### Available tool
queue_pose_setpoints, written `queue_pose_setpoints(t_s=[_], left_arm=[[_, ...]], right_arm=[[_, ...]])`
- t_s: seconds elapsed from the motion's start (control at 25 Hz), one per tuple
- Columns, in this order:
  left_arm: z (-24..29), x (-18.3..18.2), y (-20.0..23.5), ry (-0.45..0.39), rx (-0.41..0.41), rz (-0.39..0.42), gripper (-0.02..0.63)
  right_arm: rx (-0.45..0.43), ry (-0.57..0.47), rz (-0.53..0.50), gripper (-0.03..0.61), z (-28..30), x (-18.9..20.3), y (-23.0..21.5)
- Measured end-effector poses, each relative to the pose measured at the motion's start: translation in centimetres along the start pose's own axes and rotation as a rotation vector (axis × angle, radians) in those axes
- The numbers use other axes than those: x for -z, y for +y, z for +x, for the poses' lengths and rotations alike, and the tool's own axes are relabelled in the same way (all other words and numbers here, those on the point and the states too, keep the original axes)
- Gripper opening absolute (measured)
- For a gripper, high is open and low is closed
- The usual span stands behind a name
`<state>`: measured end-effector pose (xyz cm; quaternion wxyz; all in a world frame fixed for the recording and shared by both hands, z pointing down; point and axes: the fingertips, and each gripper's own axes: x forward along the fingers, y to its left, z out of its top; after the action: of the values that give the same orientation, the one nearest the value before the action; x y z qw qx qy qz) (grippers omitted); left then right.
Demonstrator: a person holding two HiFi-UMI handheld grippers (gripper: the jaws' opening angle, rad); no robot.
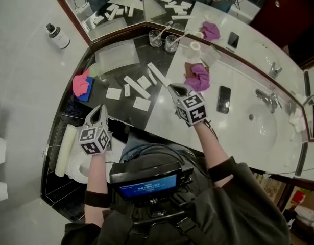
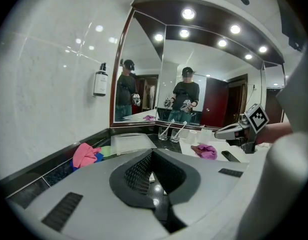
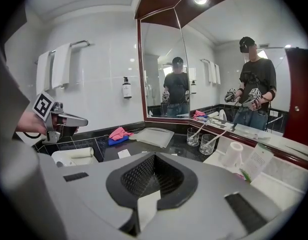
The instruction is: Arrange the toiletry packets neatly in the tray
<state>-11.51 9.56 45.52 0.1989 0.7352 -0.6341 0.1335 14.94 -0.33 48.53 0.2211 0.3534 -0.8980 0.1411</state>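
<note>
Closest to the lens sits a chest screen (image 1: 149, 180), and just past it both tongs hang above the counter. The left tongs (image 1: 101, 109) are fully closed with nothing in them. The right tongs (image 1: 172, 88) are closed too. A white slip shows low in their gap, and it looks like something on the counter below rather than a catch. White packets (image 1: 136, 87) lie loose on the dark stone, ahead of and between the two tips. The longest one ends just beside the right tips.

To pick well, I judge that one pair should open, come in low and nearly flat, and take a packet by a short edge, since thin sachets on polished stone are likely to slide.

The tray (image 1: 115, 54) is beyond the packets, ahead of the left tongs, and is empty. Two glasses (image 1: 155, 37), farther ahead between both tips, each hold a slim white stick.
</note>
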Motion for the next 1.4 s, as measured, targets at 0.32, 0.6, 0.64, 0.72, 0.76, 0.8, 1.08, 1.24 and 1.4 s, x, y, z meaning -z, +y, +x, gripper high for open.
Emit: queue_pose_setpoints(t_s=[0.32, 0.6, 0.64, 0.72, 0.76, 0.8, 1.08, 1.24, 1.4], left_arm=[[-0.7, 0.2, -0.5, -0.011, -0.004, 0.023, 0.002], [-1.0, 0.4, -0.3, -0.023, -0.006, -0.009, 0.002], [-0.9, 0.5, -0.3, -0.02, -0.006, -0.007, 0.002], [-0.8, 0.5, -0.3, -0.016, -0.004, -0.006, 0.002], [-0.7, 0.6, -0.3, -0.013, -0.002, -0.006, 0.002], [-0.6, 0.6, -0.3, -0.011, 0.0, -0.006, 0.002], [0.4, 0.6, 0.0, 0.013, 0.016, 0.003, 0.002], [1.2, 0.2, 0.6, 0.029, 0.029, 0.016, 0.002], [2.5, -0.3, 1.4, 0.05, 0.05, 0.033, 0.002]], right_arm=[[-0.003, 0.005, -0.001, 0.003, -0.1, 1.0, 0.6], [-0.013, 0.011, 0.001, 0.003, 0.0, 0.7, 1.3], [-0.013, 0.014, 0.001, 0.003, 0.0, 0.7, 1.4], [-0.011, 0.019, -0.001, 0.003, 0.3, 1.0, 1.3], [-0.01, 0.021, -0.002, 0.003, 0.4, 1.2, 1.3], [-0.009, 0.026, -0.002, 0.003, 0.5, 1.3, 1.3], [0.02, 0.066, 0.001, 0.031, 1.9, 2.1, 0.6], [0.048, 0.099, 0.008, 0.035, 3.1, 1.9, 0.4], [0.085, 0.15, 0.008, 0.073, 5.5, 3.0, -1.0]])
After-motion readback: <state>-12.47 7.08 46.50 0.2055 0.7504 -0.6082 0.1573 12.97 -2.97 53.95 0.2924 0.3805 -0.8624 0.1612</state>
